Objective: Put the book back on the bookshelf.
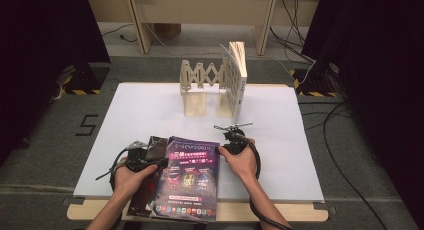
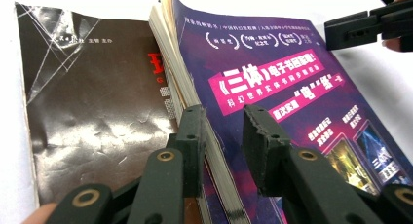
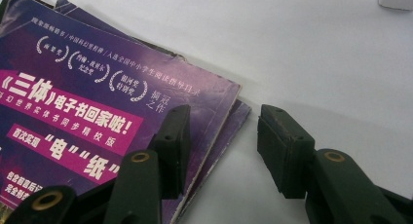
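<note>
Purple glossy magazine [image 1: 189, 182] sits between left gripper [image 2: 221, 136] jaws, gripped at its page edge; right gripper [image 3: 221, 146] gapes empty beside its corner; wooden rack [image 1: 207, 85] beyond.

A wooden folding rack [image 1: 202, 85] stands upright at the far side of the white board [image 1: 295, 155] covering the table. A white book [image 1: 239, 75] stands on end against the rack's right side. Black cables [image 1: 345, 155] trail over the grey floor at right.
</note>
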Demonstrator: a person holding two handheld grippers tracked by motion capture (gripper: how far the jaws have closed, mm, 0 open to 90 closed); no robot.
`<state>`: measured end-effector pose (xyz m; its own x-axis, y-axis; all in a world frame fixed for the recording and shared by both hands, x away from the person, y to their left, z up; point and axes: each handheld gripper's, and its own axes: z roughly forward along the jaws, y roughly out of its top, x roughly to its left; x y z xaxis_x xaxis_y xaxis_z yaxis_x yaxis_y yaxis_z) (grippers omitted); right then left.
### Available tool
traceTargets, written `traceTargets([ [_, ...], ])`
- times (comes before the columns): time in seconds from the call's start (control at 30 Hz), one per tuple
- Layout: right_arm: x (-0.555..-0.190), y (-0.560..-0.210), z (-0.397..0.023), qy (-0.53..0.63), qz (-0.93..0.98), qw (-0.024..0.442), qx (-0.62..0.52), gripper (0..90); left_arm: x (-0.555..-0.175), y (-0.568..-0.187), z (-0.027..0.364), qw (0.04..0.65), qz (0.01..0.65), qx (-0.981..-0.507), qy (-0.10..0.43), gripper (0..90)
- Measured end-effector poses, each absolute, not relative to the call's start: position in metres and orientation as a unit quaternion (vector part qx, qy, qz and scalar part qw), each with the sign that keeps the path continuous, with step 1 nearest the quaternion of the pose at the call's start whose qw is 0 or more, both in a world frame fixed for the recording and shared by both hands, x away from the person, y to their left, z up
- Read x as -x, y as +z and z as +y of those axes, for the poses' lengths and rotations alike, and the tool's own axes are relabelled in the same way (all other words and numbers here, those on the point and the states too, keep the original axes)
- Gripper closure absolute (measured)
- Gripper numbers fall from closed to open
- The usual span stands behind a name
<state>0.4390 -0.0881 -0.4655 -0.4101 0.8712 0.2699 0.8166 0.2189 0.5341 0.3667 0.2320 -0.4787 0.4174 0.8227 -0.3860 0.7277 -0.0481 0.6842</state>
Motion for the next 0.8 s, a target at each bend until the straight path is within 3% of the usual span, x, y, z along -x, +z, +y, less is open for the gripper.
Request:
traceTargets([
  [0.2, -0.441, -0.465, -0.088, 0.313, 0.779, 0.041, -0.541, 55.3, -0.367, -0.477, 0.227, 0.430, 0.527, -0.729, 0.070, 70.0],
  [0.8, -0.451, -0.469, -0.093, 0.318, 0.769, 0.018, -0.554, 51.6, -0.374, -0.484, 0.219, 0.432, 0.524, -0.733, 0.037, 67.2],
])
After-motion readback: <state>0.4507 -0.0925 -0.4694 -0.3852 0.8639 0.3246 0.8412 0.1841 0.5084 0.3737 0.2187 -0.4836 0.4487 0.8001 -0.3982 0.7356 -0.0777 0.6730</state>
